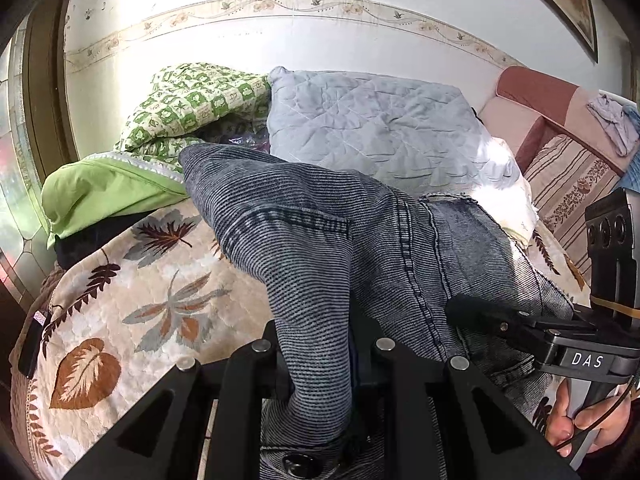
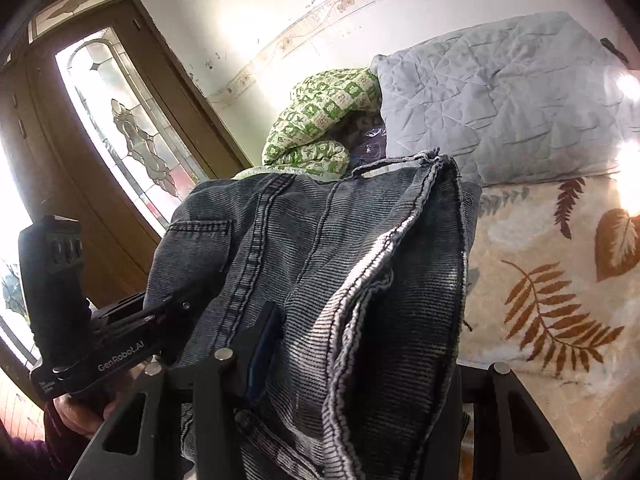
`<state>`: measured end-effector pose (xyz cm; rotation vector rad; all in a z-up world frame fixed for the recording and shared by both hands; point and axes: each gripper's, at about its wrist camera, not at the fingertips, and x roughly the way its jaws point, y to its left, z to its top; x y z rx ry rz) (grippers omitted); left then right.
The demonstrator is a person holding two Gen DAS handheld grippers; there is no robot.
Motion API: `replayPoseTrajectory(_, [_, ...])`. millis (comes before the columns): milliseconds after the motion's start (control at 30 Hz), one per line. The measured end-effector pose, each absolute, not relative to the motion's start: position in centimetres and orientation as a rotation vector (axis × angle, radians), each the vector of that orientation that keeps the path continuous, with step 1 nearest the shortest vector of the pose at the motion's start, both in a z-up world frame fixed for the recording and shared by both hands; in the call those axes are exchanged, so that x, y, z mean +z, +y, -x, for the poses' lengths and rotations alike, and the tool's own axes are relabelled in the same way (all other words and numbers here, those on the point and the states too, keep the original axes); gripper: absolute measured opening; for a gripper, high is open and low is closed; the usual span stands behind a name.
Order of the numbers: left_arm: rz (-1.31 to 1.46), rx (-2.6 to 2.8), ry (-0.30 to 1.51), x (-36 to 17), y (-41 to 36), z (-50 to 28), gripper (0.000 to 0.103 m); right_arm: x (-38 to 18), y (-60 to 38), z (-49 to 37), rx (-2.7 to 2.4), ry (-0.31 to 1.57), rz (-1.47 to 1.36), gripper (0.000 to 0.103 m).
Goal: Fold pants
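I am in the carrying part of the fold. My left gripper [image 1: 316, 364] is pinched tight on a bunch of the pants [image 1: 320, 240], which rise up right in front of it. My right gripper [image 2: 352, 364] squeezes a thick bundle of the same pants, the bed cover [image 2: 552, 280] beyond it. Next, I think I should lay both ends down flat together.

The pants [image 1: 320, 248] cover the fingertips of the left gripper [image 1: 320, 364]; pad contact is not visible. In the right wrist view, bunched fabric hides the right-hand finger of the right gripper [image 2: 352, 364]. The lower picture edge cuts off the waistband button [image 1: 294, 462]. The hand [image 1: 576, 424] is partly out of frame.
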<state>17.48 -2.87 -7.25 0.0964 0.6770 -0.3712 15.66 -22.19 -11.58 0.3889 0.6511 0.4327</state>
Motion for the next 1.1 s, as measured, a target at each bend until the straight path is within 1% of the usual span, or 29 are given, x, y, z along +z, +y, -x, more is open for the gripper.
replayPoseTrajectory(367, [-0.107, -0.352, 0.743, -10.4, -3.6, -21.8, 0.019, -14.8, -22.9, -20.4, 0.391, 0.701, -0.431, 0.052])
replayPoseTrajectory(1100, [-0.123, -0.364, 0.822, -14.8, -6.0, -25.3, 0.019, -18.1, -25.7, -23.2, 0.318, 0.744, -0.509, 0.052])
